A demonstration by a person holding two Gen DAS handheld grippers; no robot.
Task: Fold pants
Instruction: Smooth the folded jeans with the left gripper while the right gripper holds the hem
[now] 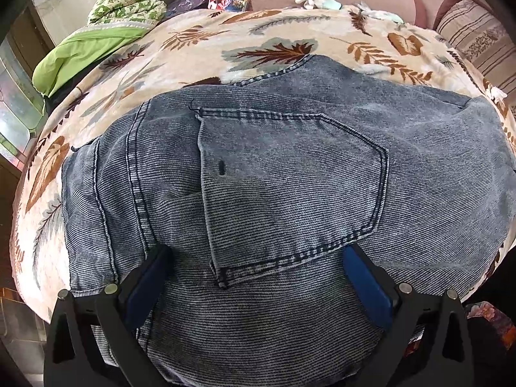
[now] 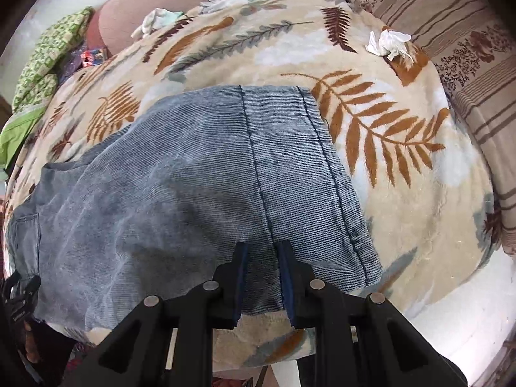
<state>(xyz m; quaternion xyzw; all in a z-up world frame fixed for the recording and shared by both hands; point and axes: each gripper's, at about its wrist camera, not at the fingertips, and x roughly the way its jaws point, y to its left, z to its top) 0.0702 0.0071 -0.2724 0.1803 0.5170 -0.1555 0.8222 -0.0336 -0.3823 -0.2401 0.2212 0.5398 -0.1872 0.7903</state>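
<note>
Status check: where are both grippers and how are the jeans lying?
Left gripper open, over back pocket. Right gripper pinching jeans near edge. Jeans partly folded on leaf-print blanket. Nothing blocking.

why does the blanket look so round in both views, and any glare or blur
Left wrist view: fisheye bends the leaf-print blanket into a dome, corners are dark, and the jeans are sharp. Right wrist view: same bulge, with bright washed-out light at the lower right edge and upper left; the denim weave stays crisp, no motion blur.
</note>
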